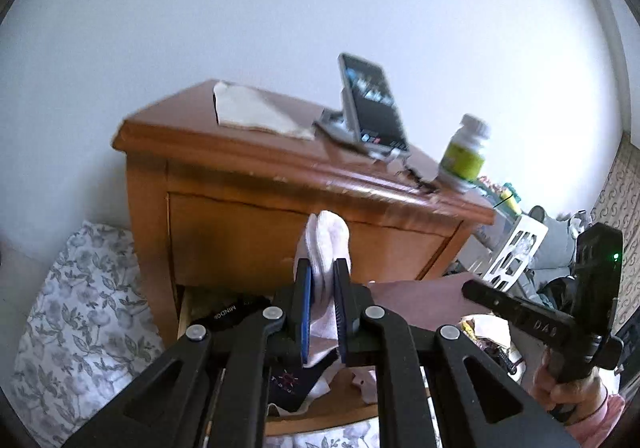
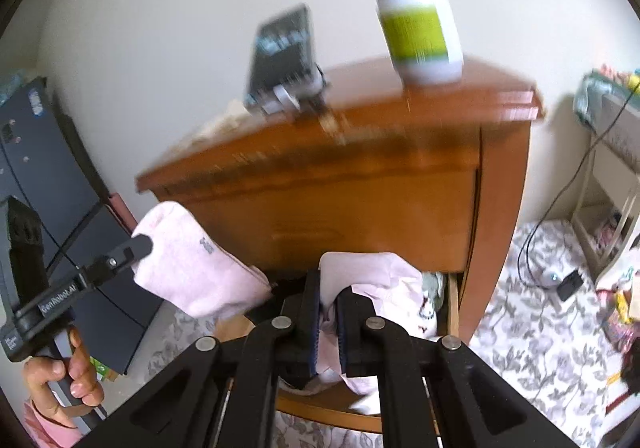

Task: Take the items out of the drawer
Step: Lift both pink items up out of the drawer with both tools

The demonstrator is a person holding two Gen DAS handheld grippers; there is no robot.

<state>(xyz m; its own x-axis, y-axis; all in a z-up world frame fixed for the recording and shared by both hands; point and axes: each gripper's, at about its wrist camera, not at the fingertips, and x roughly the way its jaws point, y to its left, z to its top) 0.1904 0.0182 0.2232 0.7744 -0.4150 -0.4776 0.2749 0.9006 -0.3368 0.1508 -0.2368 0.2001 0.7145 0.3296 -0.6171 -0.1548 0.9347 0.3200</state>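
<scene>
Pink and soft, two socks are up in the air, one in each gripper; the left gripper (image 1: 322, 284) has its two blue pads pressed tight on one pink sock (image 1: 326, 244), and the sock's toe sticks up past the fingertips; the right gripper (image 2: 328, 312) pinches the other pink sock (image 2: 360, 276) the same way, with loose cloth bunched above its fingers. Both socks hang over the open drawer (image 1: 320, 414), which is the bottom one of the brown wooden nightstand (image 1: 248, 215); the drawer above it is shut. More things lie down in the drawer; there is a dark cloth with letters (image 1: 230, 314) and some pale bits, too mixed up to count.

On top of the nightstand there are three things: one phone on a stand (image 1: 370, 107), one white bottle with a green label (image 1: 466, 153) at the right edge, and one pale cloth (image 1: 256, 111) on the left.

One hand (image 2: 68, 372) with a pink sleeve holds the left gripper's handle; the floor has a flowery cover (image 2: 532, 320).
</scene>
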